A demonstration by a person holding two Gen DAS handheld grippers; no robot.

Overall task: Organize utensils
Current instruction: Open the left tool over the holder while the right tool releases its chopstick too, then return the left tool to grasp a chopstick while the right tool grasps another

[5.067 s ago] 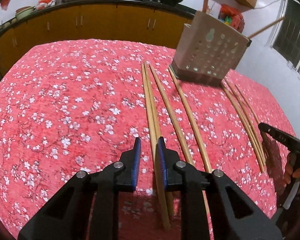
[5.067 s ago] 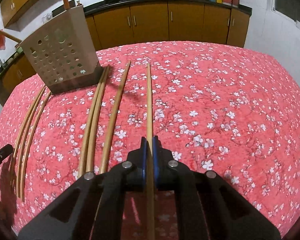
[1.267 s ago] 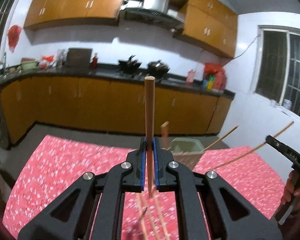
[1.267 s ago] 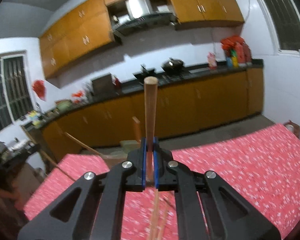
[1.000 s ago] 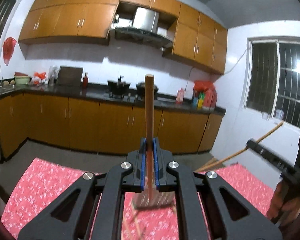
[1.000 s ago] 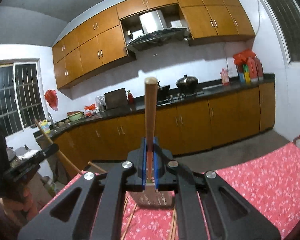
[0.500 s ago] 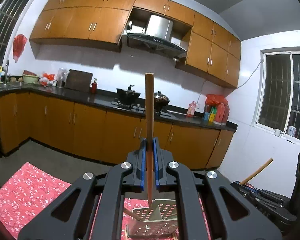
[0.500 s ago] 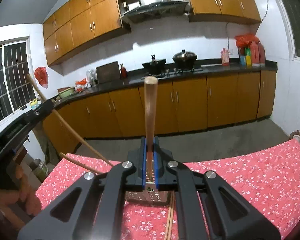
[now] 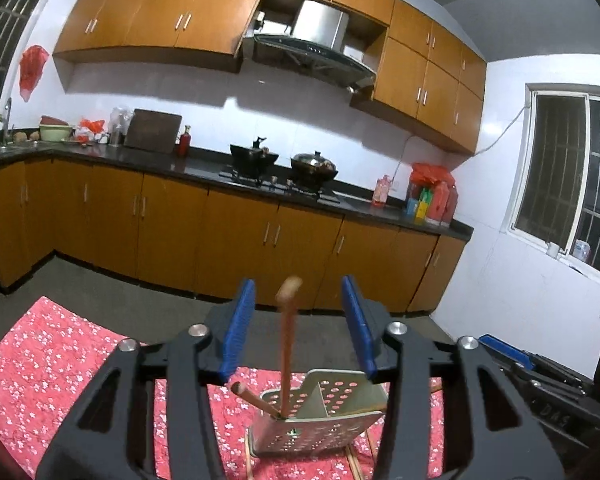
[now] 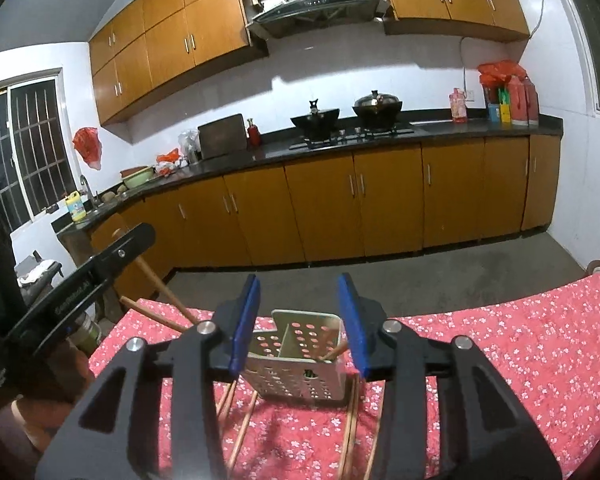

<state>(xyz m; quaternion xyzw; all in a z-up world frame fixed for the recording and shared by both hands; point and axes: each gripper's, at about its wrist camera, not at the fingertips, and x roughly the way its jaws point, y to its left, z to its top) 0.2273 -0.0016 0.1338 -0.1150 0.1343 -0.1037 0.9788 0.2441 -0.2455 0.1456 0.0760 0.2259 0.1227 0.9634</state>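
Note:
My left gripper [image 9: 296, 328] hangs above the perforated metal utensil holder [image 9: 320, 420], its jaws opening. A wooden chopstick [image 9: 287, 356], blurred, stands loose between the blue pads with its lower end in the holder. Another chopstick [image 9: 252, 396] leans out of the holder to the left. My right gripper [image 10: 299, 324] is also over the holder [image 10: 300, 356], jaws opening with nothing between the pads. A chopstick tip [image 10: 334, 354] pokes from the holder's right compartment. Several chopsticks [image 10: 240, 428] lie on the red cloth around the holder.
The table wears a red flowered cloth [image 9: 60, 360]. A finger of the left gripper [image 10: 100, 268] crosses the right wrist view at the left, with two leaning chopsticks [image 10: 156, 284] behind it. Orange kitchen cabinets [image 10: 380, 200] and a black counter stand beyond the table.
Both grippers were shut on upright chopsticks; now their jaws stand apart and the chopsticks have dropped into the holder. Both hands have come lower, over the holder.

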